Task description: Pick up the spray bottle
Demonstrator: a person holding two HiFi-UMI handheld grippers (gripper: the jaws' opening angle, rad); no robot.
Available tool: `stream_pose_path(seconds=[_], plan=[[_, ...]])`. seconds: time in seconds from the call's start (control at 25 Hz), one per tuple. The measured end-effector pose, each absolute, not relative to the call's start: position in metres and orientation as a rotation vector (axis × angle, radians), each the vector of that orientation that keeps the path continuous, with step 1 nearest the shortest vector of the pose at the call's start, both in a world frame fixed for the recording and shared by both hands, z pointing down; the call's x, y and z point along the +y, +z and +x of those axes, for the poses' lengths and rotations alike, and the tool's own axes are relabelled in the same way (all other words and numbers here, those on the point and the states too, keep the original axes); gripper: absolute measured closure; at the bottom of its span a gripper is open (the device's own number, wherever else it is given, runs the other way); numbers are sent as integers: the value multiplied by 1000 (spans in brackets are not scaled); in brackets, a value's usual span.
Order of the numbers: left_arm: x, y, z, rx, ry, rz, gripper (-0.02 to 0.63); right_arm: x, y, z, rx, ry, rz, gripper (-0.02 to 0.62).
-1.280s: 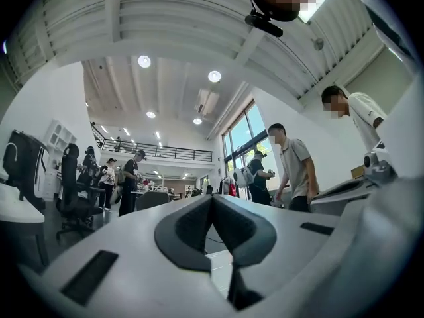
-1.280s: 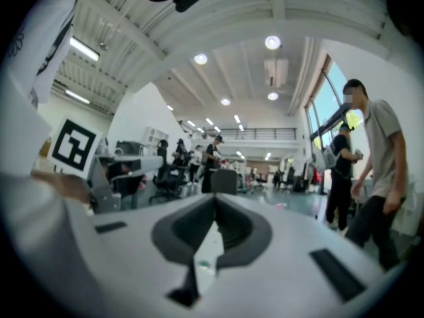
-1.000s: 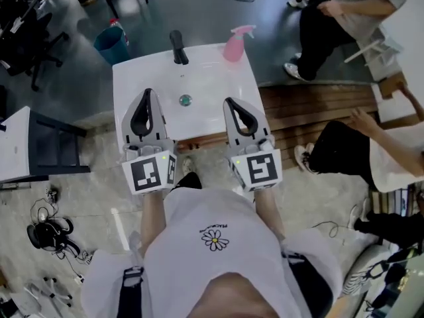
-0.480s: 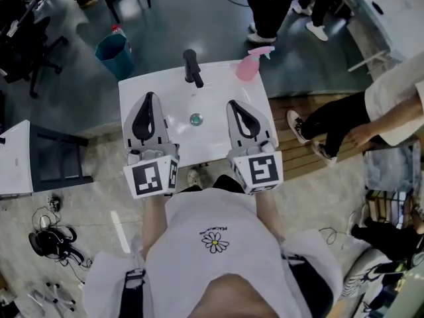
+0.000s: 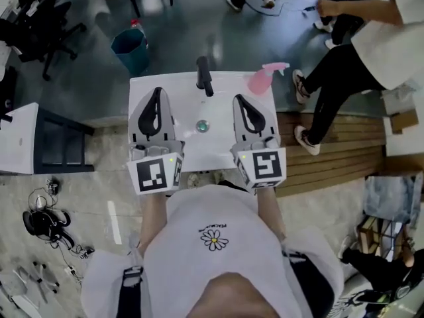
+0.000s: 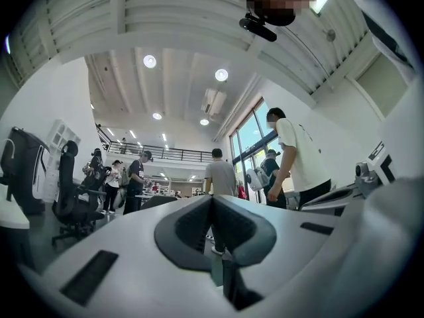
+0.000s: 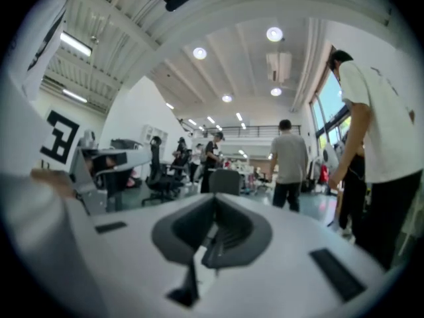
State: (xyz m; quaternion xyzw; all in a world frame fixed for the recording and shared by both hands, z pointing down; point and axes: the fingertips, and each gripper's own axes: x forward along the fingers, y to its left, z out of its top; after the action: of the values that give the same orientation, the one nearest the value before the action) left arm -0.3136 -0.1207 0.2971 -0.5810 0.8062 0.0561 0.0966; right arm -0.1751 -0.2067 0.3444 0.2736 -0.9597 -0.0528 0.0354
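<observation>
A pink spray bottle (image 5: pixel 267 79) stands upright at the far right corner of the small white table (image 5: pixel 172 85). My left gripper (image 5: pixel 158 91) hovers over the table's left half, shut and empty. My right gripper (image 5: pixel 239 99) hovers over the right half, also shut with nothing in it, and the bottle is a little beyond it to the right. In the left gripper view the left gripper (image 6: pixel 212 201) has its jaws together. The right gripper (image 7: pixel 214 203) in the right gripper view shows the same. Neither gripper view shows the bottle or the table, only the room.
A black handle-like object (image 5: pixel 204 76) lies at the table's far edge, and a small round green thing (image 5: pixel 203 126) in its middle. A blue bucket (image 5: pixel 130 50) stands beyond the table. Wooden planks (image 5: pixel 328 152) and people (image 5: pixel 371 35) are at the right, a dark frame (image 5: pixel 63 148) at the left.
Both grippers have moved forward over the table, still shut. The table and the spray bottle now lie closer under them. The people at the back right have shifted.
</observation>
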Motion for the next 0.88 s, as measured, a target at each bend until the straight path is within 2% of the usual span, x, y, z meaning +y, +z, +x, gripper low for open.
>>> stream_pose_path(seconds=[0.4,0.88], plan=[[-143,296,-296,2343,178,-1798,589,-221,339,-158,-2923,-191,924,565],[-196,295,-229,2148,183,-2041,589,-254,334,-58,-2784,-139,1329,565]])
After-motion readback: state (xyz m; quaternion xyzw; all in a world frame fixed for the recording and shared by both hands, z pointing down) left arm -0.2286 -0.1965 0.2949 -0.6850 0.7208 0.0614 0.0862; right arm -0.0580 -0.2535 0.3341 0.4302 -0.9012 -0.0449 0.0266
